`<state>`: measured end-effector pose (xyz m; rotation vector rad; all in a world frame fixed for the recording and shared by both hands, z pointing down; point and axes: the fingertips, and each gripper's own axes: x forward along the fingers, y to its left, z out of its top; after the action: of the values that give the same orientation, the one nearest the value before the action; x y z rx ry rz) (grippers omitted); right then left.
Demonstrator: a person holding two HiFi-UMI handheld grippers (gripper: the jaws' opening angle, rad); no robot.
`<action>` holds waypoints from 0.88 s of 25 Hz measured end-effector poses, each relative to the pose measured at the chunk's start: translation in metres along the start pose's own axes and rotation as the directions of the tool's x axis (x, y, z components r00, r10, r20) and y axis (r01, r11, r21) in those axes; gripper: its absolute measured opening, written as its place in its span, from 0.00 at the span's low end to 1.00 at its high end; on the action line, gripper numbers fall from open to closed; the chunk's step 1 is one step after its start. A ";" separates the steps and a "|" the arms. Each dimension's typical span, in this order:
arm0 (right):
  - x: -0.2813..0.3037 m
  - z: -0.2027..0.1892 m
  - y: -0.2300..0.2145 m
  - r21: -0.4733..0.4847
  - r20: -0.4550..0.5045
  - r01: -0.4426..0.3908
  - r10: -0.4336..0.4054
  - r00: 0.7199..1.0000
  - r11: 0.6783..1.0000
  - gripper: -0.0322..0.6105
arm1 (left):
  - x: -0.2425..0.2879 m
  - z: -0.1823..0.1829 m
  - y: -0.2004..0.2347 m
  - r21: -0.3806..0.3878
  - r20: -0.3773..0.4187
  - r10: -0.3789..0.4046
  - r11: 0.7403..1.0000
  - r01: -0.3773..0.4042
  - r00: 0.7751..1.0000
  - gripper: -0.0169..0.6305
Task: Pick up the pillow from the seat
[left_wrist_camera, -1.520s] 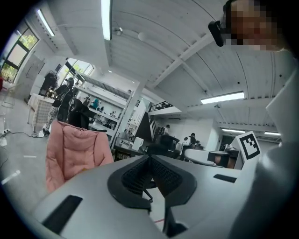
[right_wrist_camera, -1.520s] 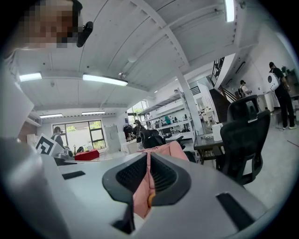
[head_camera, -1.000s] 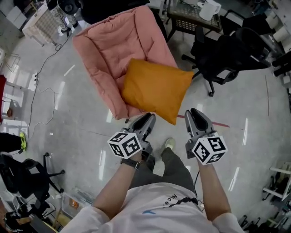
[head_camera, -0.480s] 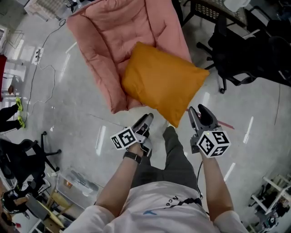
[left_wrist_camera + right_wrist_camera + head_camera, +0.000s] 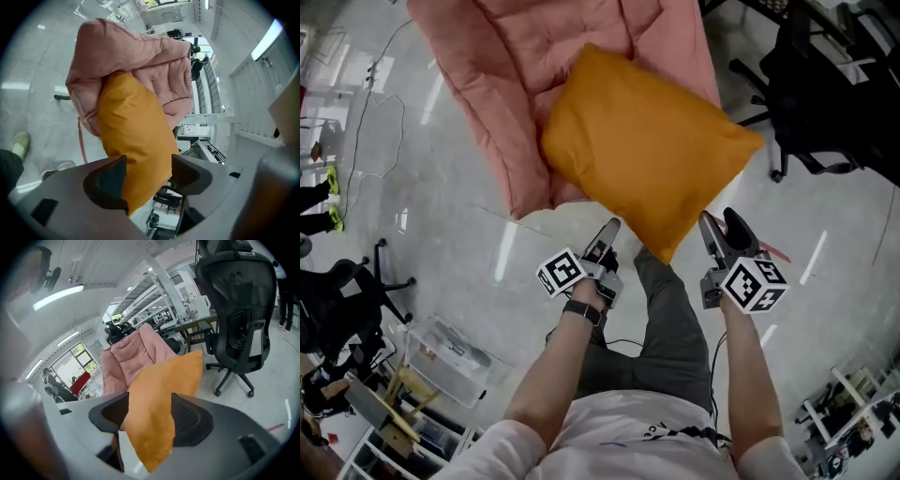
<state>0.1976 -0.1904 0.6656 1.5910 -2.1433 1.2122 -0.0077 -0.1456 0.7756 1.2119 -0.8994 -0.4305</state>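
- The left gripper (image 5: 612, 228), grey plastic with a black-and-white marker cube (image 5: 562, 274) behind it, has its jaws drawn in narrow on the lower-left edge of the pillow (image 5: 647, 150). In the left gripper view, orange cloth fills the gap between its dark ribbed pads (image 5: 110, 180).
- The right gripper (image 5: 712, 223) grips the pillow's lower-right edge in the same way. The soft cloth is pressed between its pads (image 5: 187, 420), and a pointed corner hangs below them.
- The pillow is square, plump and smooth, made of plain orange fabric. It lies tilted against the front of the seat (image 5: 534, 56), with its near corner hanging past the seat edge between the two grippers.
- The seat is a low pink padded chair of quilted, puffy cloth with rolled side bolsters.
- Just beyond the pillow to the right stands a black office chair (image 5: 825, 84) with a mesh back and a wheeled star base.
- All of this stands on a glossy grey floor (image 5: 469, 234), where a thin cable (image 5: 380, 103) trails at the far left.
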 end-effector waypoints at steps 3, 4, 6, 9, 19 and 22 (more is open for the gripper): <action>0.018 -0.016 -0.018 0.048 0.000 0.009 -0.009 1.000 0.999 0.50 | 0.015 0.000 0.017 -0.064 0.019 -0.066 0.996 0.067 0.998 0.53; 0.023 -0.020 -0.023 0.066 0.000 0.009 -0.009 1.000 0.998 0.52 | 0.020 0.000 0.022 -0.080 0.026 -0.084 0.993 0.086 0.996 0.56; 0.032 -0.026 -0.035 0.103 0.004 0.011 -0.011 1.000 0.995 0.55 | 0.030 0.001 0.033 -0.103 0.036 -0.107 0.988 0.111 0.994 0.61; 0.046 -0.031 -0.050 0.154 0.015 0.007 -0.010 1.000 0.988 0.58 | 0.041 0.002 0.046 -0.133 0.046 -0.139 0.981 0.144 0.989 0.69; 0.081 -0.049 -0.076 0.291 -0.016 -0.102 0.111 0.994 0.951 0.64 | 0.071 -0.012 0.066 -0.217 0.011 -0.238 0.947 0.235 0.971 0.88; 0.090 -0.052 -0.070 0.367 -0.003 -0.192 0.207 0.978 0.910 0.64 | 0.079 -0.012 0.060 -0.219 -0.031 -0.317 0.928 0.303 0.948 0.88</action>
<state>0.2083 -0.2216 0.7864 1.4811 -2.1926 1.7833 0.0390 -0.1748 0.8592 1.1660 -0.5878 -0.7189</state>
